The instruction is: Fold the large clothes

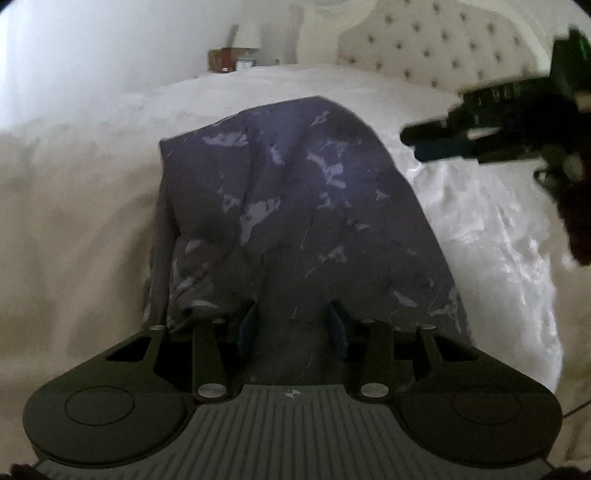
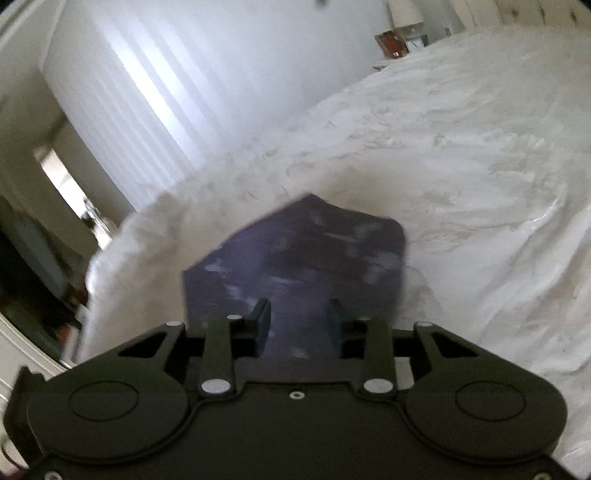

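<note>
A dark blue-grey garment (image 1: 295, 184) with pale blotches lies in a bunched heap on the white bed (image 1: 74, 221). My left gripper (image 1: 293, 321) is at its near edge. The jaws stand apart, fabric fills the gap between them and covers the fingertips, and no pad visibly presses on it. In the left wrist view my right gripper (image 1: 424, 142) hovers over bare bedding to the right of the garment, with nothing between its fingers. In the blurred right wrist view the right gripper (image 2: 299, 321) has its jaws apart, with the garment (image 2: 306, 251) seen beyond them.
A tufted headboard (image 1: 424, 40) stands at the far end of the bed. A lamp (image 1: 247, 33) and a brown box (image 1: 221, 59) sit on a nightstand behind it. The bed's edge (image 2: 110, 266) drops off towards a bright window with blinds (image 2: 147, 92).
</note>
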Available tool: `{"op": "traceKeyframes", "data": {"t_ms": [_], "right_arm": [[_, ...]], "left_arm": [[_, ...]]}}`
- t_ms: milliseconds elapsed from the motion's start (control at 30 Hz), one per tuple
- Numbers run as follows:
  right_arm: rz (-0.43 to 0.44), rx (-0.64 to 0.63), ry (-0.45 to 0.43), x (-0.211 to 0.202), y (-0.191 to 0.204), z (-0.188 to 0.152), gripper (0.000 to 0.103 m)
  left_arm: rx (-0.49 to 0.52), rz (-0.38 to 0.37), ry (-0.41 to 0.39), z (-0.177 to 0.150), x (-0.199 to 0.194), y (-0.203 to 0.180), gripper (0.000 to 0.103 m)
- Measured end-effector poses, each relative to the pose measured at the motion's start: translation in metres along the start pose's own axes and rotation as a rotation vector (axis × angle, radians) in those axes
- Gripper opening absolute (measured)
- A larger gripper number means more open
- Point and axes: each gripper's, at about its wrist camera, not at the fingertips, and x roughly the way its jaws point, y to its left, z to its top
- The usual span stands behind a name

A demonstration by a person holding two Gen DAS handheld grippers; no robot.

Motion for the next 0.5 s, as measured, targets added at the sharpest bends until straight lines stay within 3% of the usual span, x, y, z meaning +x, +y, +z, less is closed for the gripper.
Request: {"op": "traceKeyframes", "data": {"t_ms": [200, 300, 500], "right_arm": [[-0.053, -0.141, -0.021, 0.023, 0.019, 0.001, 0.043], [-0.122, -0.198, -0.012, 0.048, 0.024, 0.007, 0.040], [-0.206, -0.206, 0.049, 0.101, 0.007, 0.014, 0.032]], "left_arm": [[-0.008, 0.002, -0.003, -0.002, -0.001, 0.000, 0.041], [-0.018, -0.001, -0.005, -0.002, -0.002, 0.002, 0.041], [-0.026, 0.007, -0.009, -0.005, -0.006, 0.007, 0.041]]}}
